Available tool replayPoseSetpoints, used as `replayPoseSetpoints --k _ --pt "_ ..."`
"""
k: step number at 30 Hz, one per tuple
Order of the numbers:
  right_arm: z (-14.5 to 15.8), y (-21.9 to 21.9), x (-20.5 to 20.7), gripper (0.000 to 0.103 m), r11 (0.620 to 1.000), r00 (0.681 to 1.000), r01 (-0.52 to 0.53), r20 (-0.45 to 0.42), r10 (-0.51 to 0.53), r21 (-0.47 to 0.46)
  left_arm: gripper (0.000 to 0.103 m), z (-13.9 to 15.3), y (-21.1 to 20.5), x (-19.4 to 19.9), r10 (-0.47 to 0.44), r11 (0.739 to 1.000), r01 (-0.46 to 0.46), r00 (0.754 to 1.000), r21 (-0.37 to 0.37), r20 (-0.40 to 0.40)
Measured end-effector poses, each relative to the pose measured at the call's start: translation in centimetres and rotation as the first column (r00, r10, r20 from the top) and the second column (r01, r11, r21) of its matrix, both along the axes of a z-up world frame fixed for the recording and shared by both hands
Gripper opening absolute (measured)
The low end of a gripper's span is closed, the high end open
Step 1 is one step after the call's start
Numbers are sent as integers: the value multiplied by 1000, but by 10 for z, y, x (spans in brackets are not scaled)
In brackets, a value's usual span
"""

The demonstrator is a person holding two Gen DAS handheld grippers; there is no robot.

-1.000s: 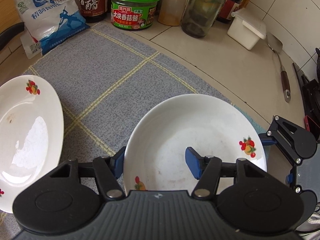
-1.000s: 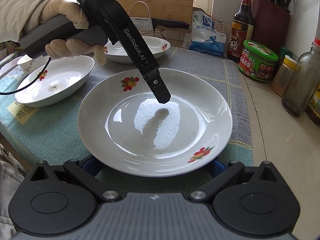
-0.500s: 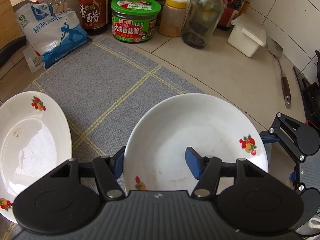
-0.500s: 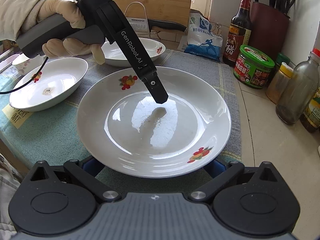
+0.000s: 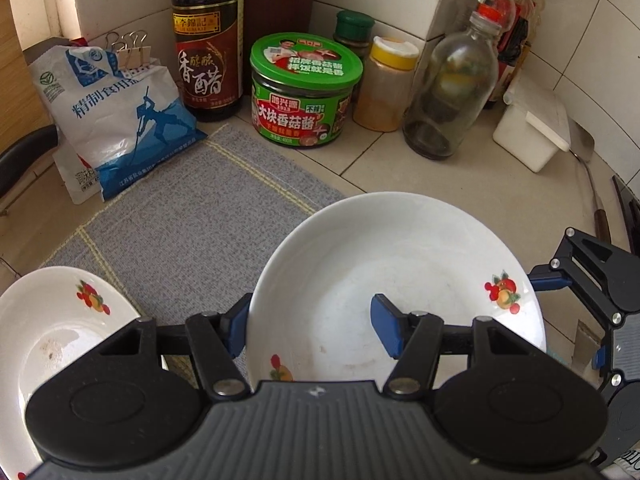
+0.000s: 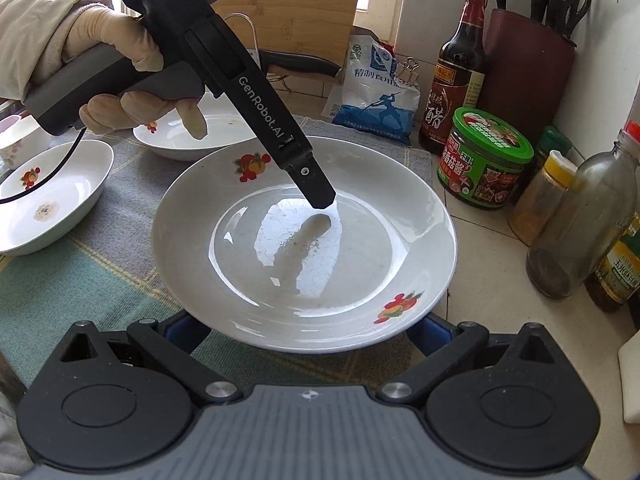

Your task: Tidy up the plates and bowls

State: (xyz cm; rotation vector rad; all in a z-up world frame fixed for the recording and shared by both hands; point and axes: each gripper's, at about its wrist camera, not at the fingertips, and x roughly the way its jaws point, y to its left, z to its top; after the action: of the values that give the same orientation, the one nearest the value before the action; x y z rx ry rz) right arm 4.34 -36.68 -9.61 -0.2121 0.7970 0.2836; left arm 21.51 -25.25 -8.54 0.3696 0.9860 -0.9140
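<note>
A white plate [image 5: 400, 272] with fruit prints is held by both grippers above the mat. My left gripper [image 5: 308, 330] is shut on the plate's rim, one blue pad inside it and one outside. In the right wrist view the same plate [image 6: 304, 248] fills the middle, and my right gripper [image 6: 304, 330] has its blue pads spread wide under the near rim, so it looks open. The left gripper's finger [image 6: 308, 176] reaches into the plate from the far left. A second white dish [image 5: 60, 320] lies on the mat at lower left.
Two more white dishes [image 6: 52, 196] [image 6: 208, 132] sit on the grey mat [image 5: 192, 232]. A salt bag [image 5: 116, 128], vinegar bottle [image 5: 208, 40], green jar [image 5: 304, 88], spice jar [image 5: 386, 84], glass bottle [image 5: 452, 84] and white box [image 5: 532, 128] line the back wall. A knife block [image 6: 528, 68] stands behind.
The held plate has moved away from the dishes toward the jars at the back right, carried along by both grippers. The grips have not changed.
</note>
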Motion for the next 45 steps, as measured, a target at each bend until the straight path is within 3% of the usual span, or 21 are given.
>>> replayPoseSetpoints --k 25,27,31,38,45 --pt "-16 -18 30 103 999 999 37 -16 -37 -18 61 -19 -23 29 25 1000 -25 1000 1 19" --pt "-17 -16 29 103 999 999 33 -14 -33 -32 65 -18 -22 28 29 1000 -29 999 2 24" --pt "-15 -15 27 103 998 998 52 -20 -52 -23 81 -8 -15 20 33 999 -33 997 7 76" --pt "-2 -9 10 103 992 991 128 -29 -128 -3 86 24 17 -1 66 998 -64 992 -26 110" --pt "13 17 -17 103 987 987 156 -36 -155 26 86 56 61 -47 93 994 -84 985 -63 147"
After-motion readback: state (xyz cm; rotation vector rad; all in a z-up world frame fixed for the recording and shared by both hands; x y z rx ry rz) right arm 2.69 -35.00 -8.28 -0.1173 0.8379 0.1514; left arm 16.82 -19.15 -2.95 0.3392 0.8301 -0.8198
